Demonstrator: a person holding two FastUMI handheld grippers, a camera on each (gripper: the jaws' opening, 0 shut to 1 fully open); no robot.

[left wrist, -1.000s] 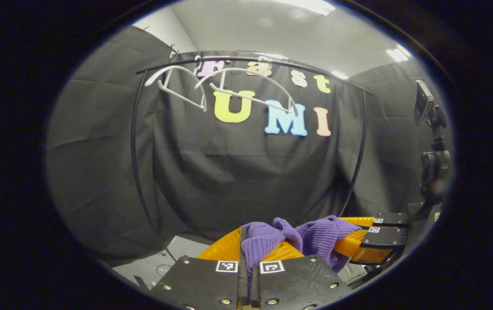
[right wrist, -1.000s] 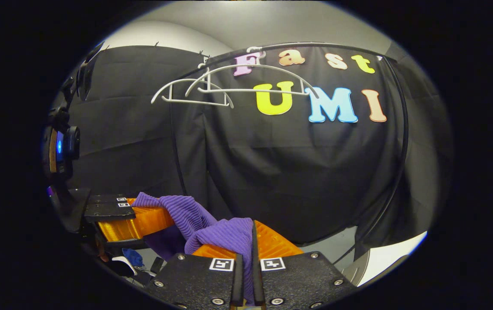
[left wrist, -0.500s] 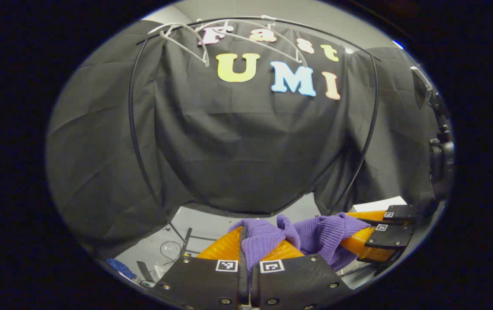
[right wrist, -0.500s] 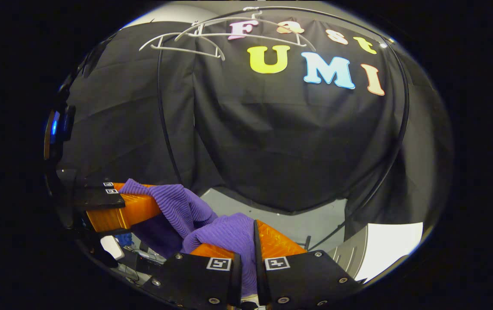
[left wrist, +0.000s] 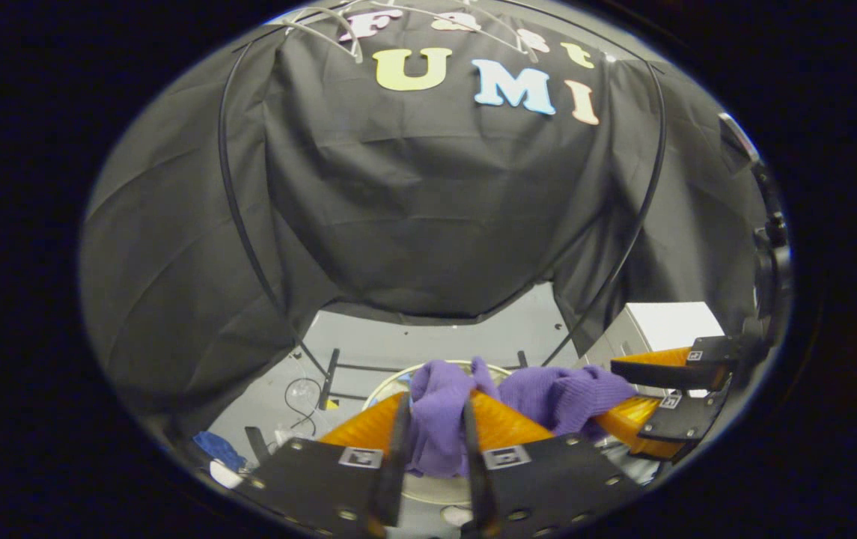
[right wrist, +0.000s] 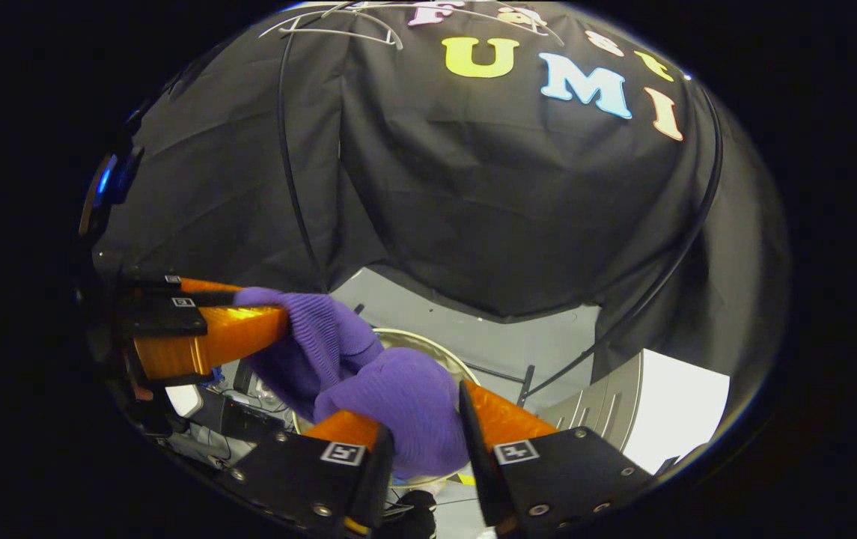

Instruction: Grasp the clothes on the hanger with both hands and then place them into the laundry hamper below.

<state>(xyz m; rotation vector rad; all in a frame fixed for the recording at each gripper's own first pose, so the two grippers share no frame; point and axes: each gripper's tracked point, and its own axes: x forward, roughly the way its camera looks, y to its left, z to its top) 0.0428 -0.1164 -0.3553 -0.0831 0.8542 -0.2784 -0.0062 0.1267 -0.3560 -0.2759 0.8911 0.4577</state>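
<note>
The purple garment (left wrist: 540, 393) is off the rack and hangs bunched between the two tools, directly above the pale round rim of the laundry hamper (right wrist: 428, 346) on the floor. The left gripper (left wrist: 434, 428) has its orange fingers a little apart with a fold of the knit lying in the gap; whether both fingers press on the cloth I cannot tell. The right gripper (right wrist: 423, 427) stands wider, its jaws spread around a rounded lump of the same fabric, and the cloth seems to rest there more than be pinched. Far above the hamper, two white hangers (right wrist: 338, 19) sit bare on the black rail (left wrist: 248, 217).

So the carrying part looks finished and the letting-go is in hand. To my eye the next move calls for both tools to spread fully over the hamper's mouth so the garment falls inside the rim, then to lift clear without dragging a sleeve back out.
</note>
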